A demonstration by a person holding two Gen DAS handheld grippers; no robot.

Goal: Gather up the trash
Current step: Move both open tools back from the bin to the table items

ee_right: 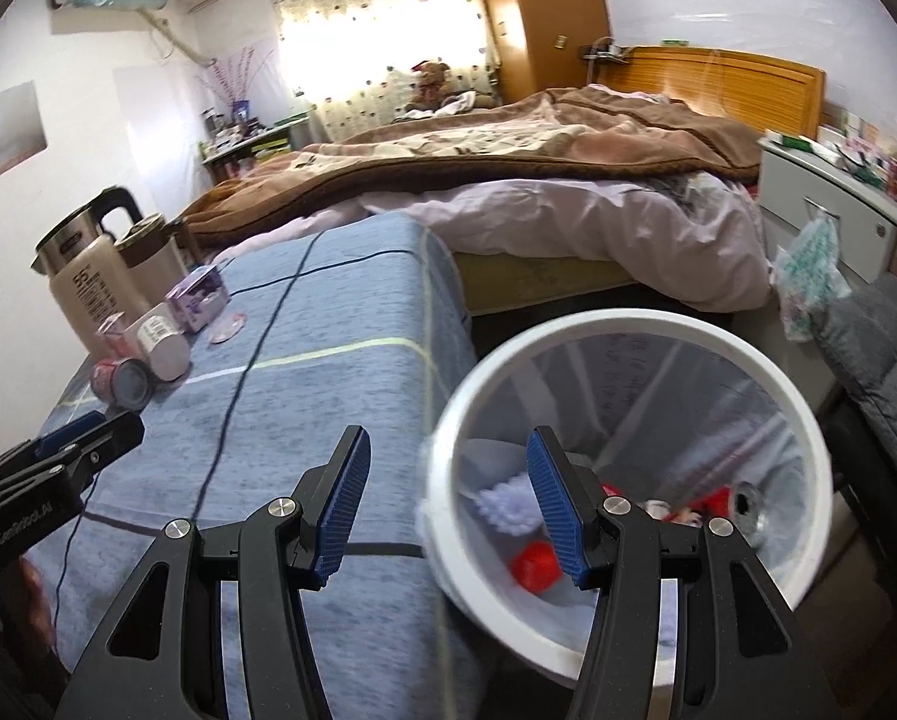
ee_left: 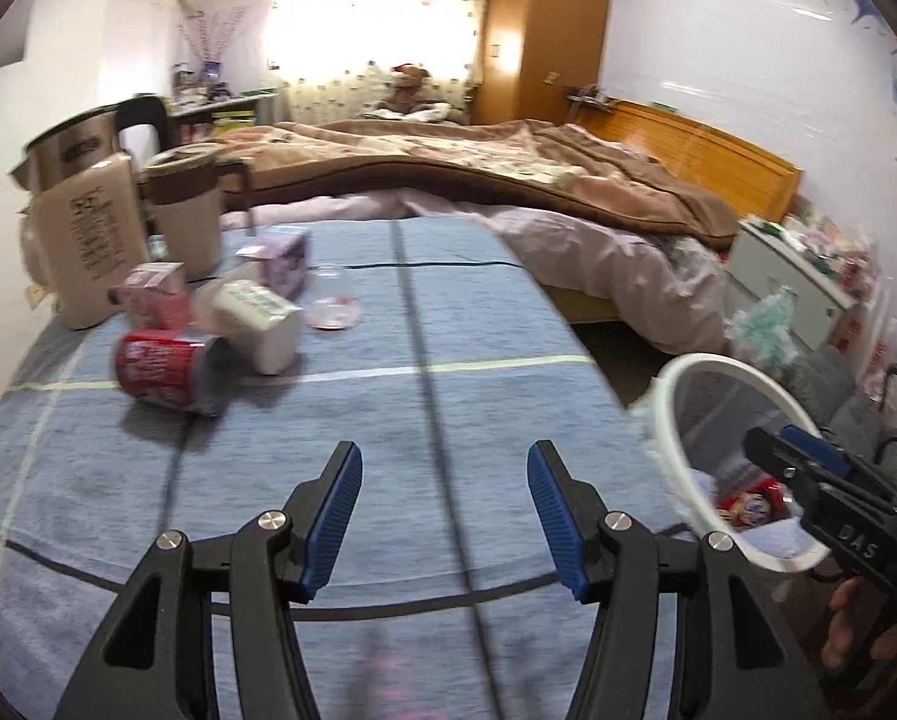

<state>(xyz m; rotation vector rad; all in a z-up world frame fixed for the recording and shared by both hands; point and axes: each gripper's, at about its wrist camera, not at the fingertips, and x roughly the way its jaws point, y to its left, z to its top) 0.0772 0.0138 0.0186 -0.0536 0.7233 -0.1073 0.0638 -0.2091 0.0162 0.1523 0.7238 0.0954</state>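
Note:
My left gripper (ee_left: 445, 456) is open over the blue checked tablecloth (ee_left: 388, 420), with nothing between its blue pads. Trash lies ahead and to its left: a red can (ee_left: 160, 375) on its side, a toppled white bottle (ee_left: 262, 321), a pink carton (ee_left: 154, 294), a purple box (ee_left: 283, 255) and a clear plastic lid (ee_left: 333, 312). My right gripper (ee_right: 448, 438) is open and empty, above the table's edge and the white bin (ee_right: 568, 324). In the bin lie a red scrap (ee_right: 535, 567), a crumpled white wad (ee_right: 508, 504) and a can (ee_right: 754, 510).
A steel kettle (ee_left: 76, 147) and two beige flasks (ee_left: 88, 240) stand behind the trash at the table's left. An unmade bed (ee_left: 508, 180) lies beyond the table. A white nightstand (ee_right: 826, 204) and a grey chair (ee_right: 880, 354) stand to the right of the bin.

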